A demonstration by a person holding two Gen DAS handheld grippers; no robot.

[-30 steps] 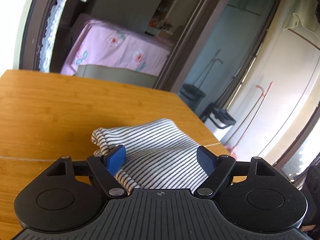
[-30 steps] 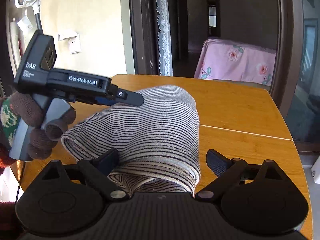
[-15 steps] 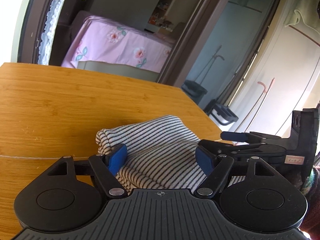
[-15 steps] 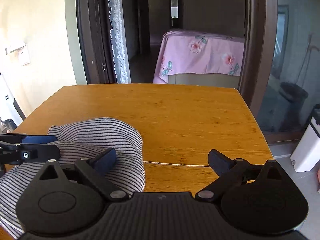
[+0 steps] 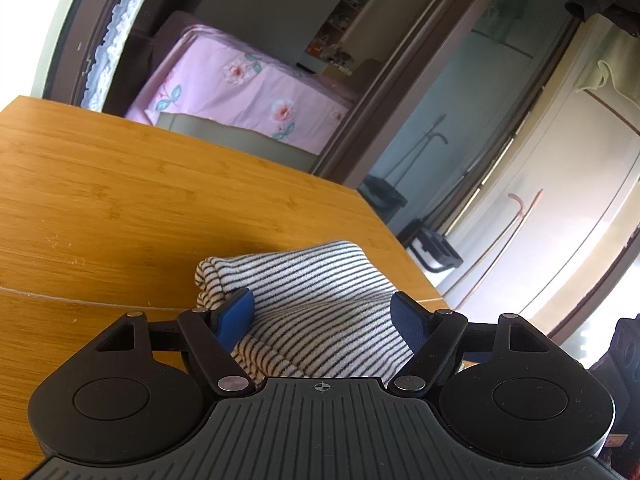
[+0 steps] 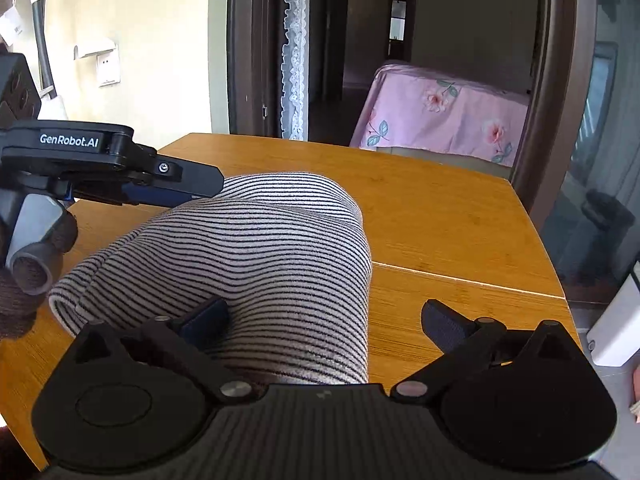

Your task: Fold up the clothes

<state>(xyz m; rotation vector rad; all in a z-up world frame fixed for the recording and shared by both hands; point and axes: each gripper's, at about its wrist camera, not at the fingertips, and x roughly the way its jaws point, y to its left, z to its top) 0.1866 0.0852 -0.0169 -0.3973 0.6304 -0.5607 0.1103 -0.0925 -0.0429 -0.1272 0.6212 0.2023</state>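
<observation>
the striped bundle (image 6: 256, 264) lies lengthwise straight ahead of the right tongs (image 6: 324, 320), just widened, pads clear; the left tongs (image 5: 322, 316) straddle it, unclamped.

Two close, low wrist views across the wooden table (image 5: 120, 184), sharing the striped garment (image 6: 260, 264).

The near end of the folded black-and-white striped knit garment (image 6: 256, 264) is hidden under the right gripper's (image 6: 324, 320) black body; the gloved hand (image 6: 24, 280) is cut off at the left edge.
</observation>
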